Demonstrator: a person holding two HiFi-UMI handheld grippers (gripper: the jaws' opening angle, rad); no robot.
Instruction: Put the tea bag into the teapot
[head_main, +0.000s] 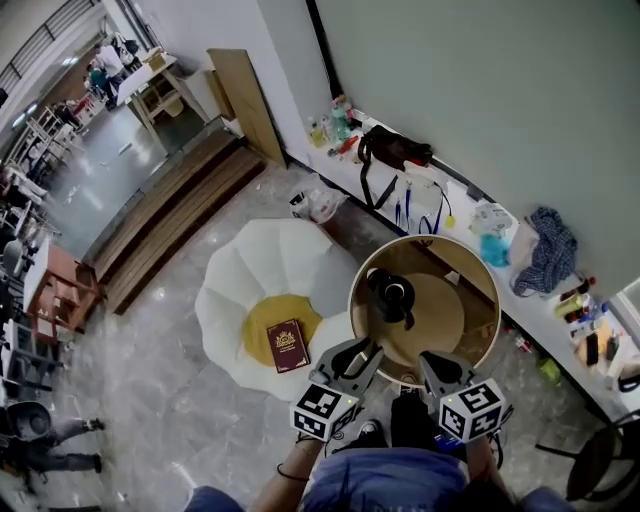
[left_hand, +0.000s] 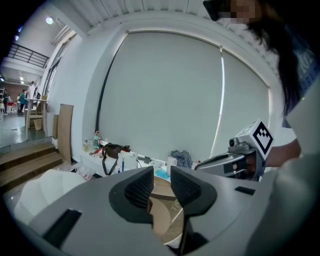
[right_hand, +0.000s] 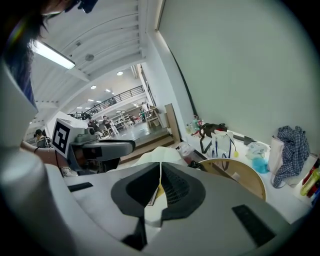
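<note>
Grey marble floor (head_main: 200, 420), pale wall (head_main: 480, 90), wooden steps (head_main: 165, 215)

Red book (head_main: 287, 346) is laid on yellow cushion (head_main: 258, 325) of white petal-shaped seat (head_main: 250, 265). Round wooden table (head_main: 445, 315) is set just beside it. Black bag (head_main: 393, 148) and blue checked cloth (head_main: 547, 250) are left on white ledge (head_main: 530, 312); wooden board (head_main: 246, 102) is leaned on wall.

A black teapot (head_main: 390, 297) stands on the round wooden table (head_main: 472, 335). A red book (head_main: 288, 346) lies on what looks like a white flower-shaped seat (head_main: 240, 280).
</note>
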